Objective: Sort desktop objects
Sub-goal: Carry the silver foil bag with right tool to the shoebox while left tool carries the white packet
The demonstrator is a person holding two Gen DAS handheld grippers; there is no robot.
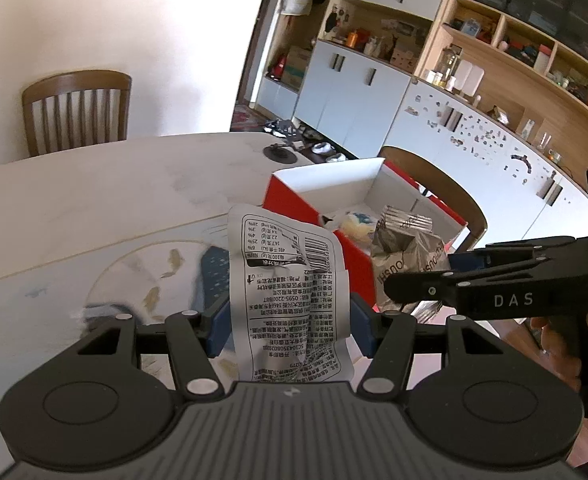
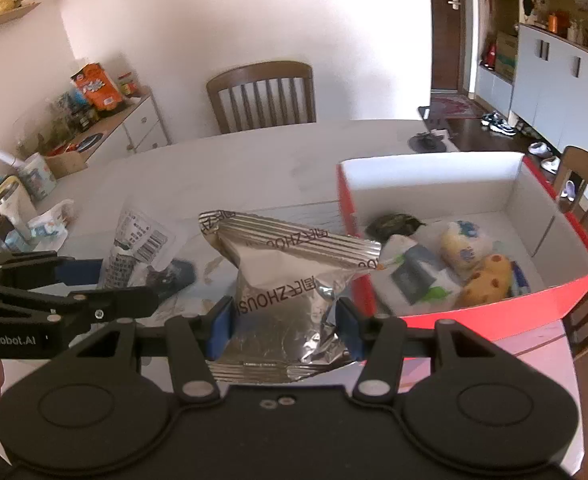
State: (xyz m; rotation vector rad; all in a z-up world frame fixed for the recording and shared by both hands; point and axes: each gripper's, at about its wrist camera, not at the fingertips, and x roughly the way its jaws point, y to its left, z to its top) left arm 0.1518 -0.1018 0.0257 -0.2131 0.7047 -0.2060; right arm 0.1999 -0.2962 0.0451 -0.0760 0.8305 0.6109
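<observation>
Lying beneath both packets (image 1: pixel 289 280): a dark remote (image 2: pixel 173 276).

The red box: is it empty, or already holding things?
Holding things. The open red box contains a yellow spotted toy, a cream-coloured packet and a dark round item on its white floor.

Wooden chair (image 2: pixel 261 96), white cupboards (image 1: pixel 350 96), cluttered shelves (image 1: pixel 506 52), shoes (image 2: pixel 498 125), perhaps a doormat (image 2: pixel 452 105)

Left tongs (image 1: pixel 289 322): matte black plastic linkage arms with silver rivets, blue pads on the fingers (image 1: pixel 218 322), ribbed grey housing behind; right tongs (image 2: pixel 285 326) built alike, lettered "DAS" in white; the left one's side seemingly reads "GenRobot.AI".
</observation>
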